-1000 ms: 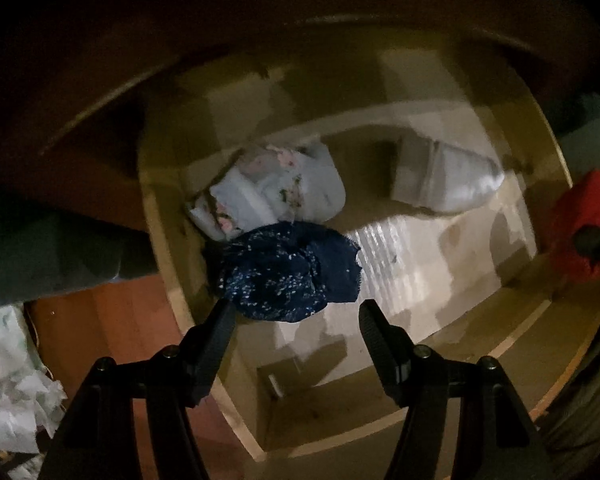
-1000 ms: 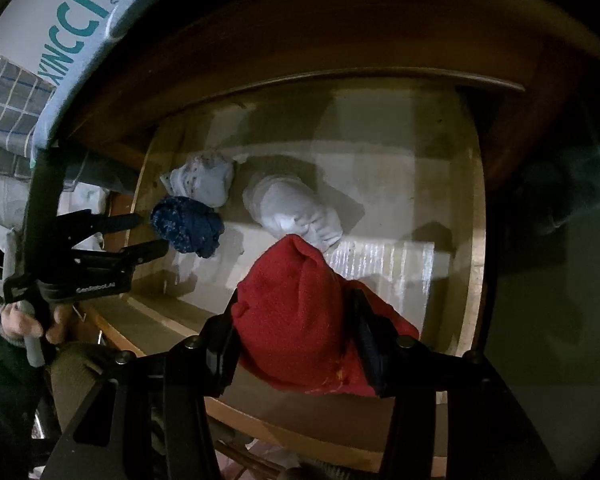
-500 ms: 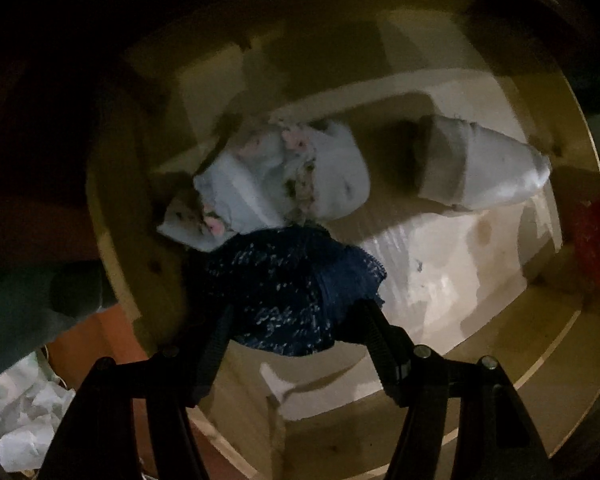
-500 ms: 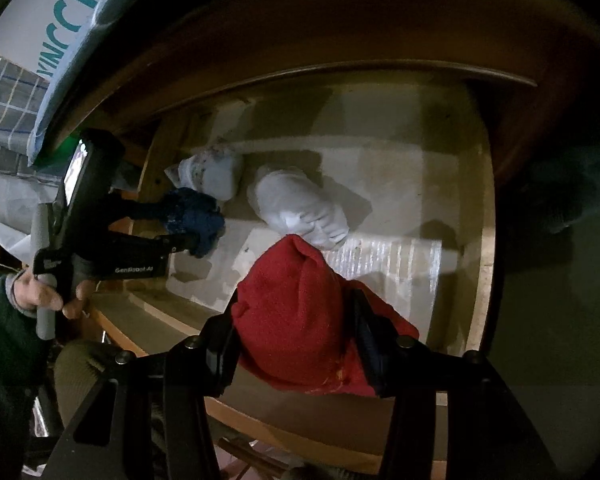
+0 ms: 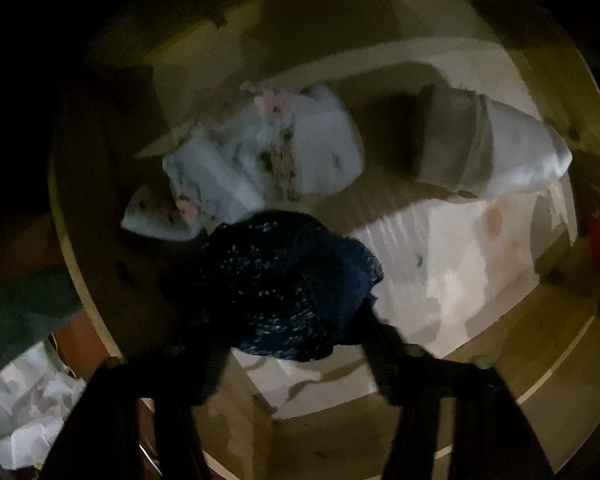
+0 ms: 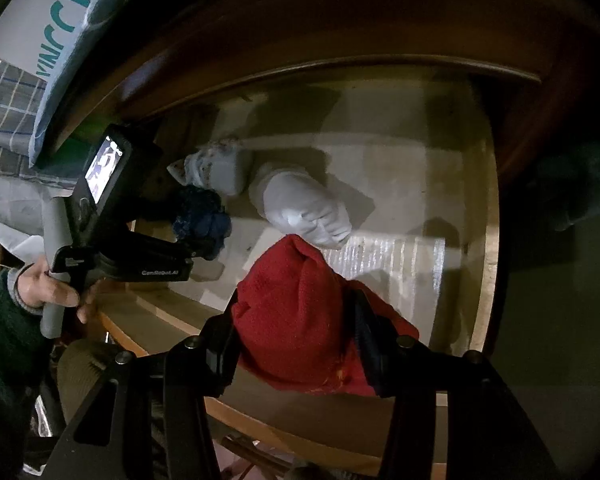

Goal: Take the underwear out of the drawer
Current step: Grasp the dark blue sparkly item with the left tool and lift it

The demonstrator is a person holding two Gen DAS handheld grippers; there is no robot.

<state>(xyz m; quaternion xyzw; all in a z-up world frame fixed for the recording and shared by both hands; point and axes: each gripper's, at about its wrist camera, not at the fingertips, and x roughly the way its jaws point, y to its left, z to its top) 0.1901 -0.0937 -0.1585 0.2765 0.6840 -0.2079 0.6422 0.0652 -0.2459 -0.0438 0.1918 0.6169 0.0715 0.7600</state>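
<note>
In the pale wooden drawer [image 6: 482,240], the left gripper [image 5: 290,334], jaws just closing, pinches the balled navy speckled underwear [image 5: 284,284] near the left wall. Rightward, the right gripper [image 6: 294,330] clamps a red knit bundle [image 6: 300,312] above the front edge.

The left wrist camera looks straight down into the drawer [image 5: 532,364] from close above, the navy underwear [image 5: 284,288] filling its near centre. The right wrist camera sits farther back, tilted steeply down over the drawer's near edge. Both views share the drawer floor, the navy piece and two pale bundles [image 6: 304,208].
</note>
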